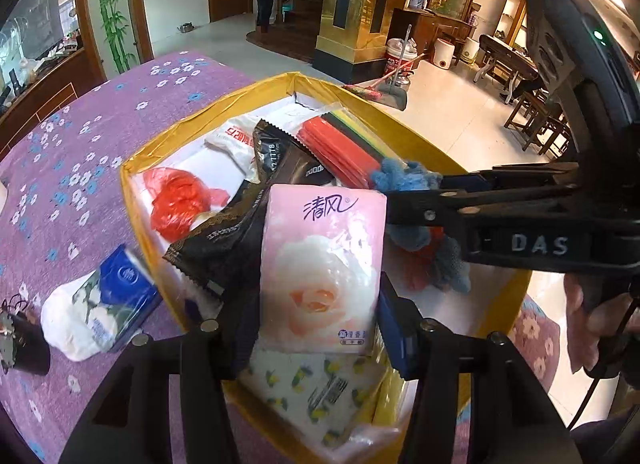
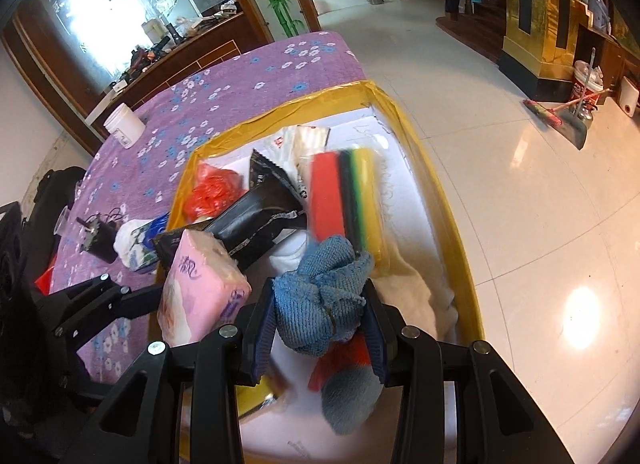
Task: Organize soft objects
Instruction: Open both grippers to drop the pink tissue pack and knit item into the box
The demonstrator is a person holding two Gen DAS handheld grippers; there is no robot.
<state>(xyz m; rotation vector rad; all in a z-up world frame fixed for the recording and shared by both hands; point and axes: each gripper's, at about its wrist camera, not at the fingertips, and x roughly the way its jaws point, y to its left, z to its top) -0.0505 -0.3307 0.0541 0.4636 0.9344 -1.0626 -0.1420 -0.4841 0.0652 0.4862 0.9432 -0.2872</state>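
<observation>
1. Pink tissue pack (image 1: 322,272), centre of the left wrist view: clamped between the left gripper (image 1: 316,328) fingers, held above the yellow box (image 1: 132,199), partly over the black snack pouch (image 1: 224,232). Also visible lower left of centre in the right wrist view.
2. Blue cloth (image 2: 320,296), lower centre of the right wrist view: bunched and pinched in the right gripper (image 2: 320,328), hanging over the box interior. Both claws therefore clenched on a load, neither released.
3. Already inside the box: red plastic bag (image 1: 176,199) mid-left, white packet (image 1: 236,139) and striped sponge pack (image 1: 344,143) upper centre, lemon-print tissue pack (image 1: 316,396) bottom centre, cream towel (image 2: 416,276) right of centre in the right wrist view.
4. Outside the box, lower left of the left wrist view: blue-and-white tissue pack (image 1: 104,304) on the purple floral tablecloth (image 1: 80,135), just beside the box wall. Small black device (image 1: 20,340) at the far left edge, probably not a soft item.
5. White jar (image 2: 124,123), upper left of the right wrist view, also on the cloth.
6. Progress estimate: mostly done. Remaining: drop both held items into the box, then collect the blue-and-white pack.
</observation>
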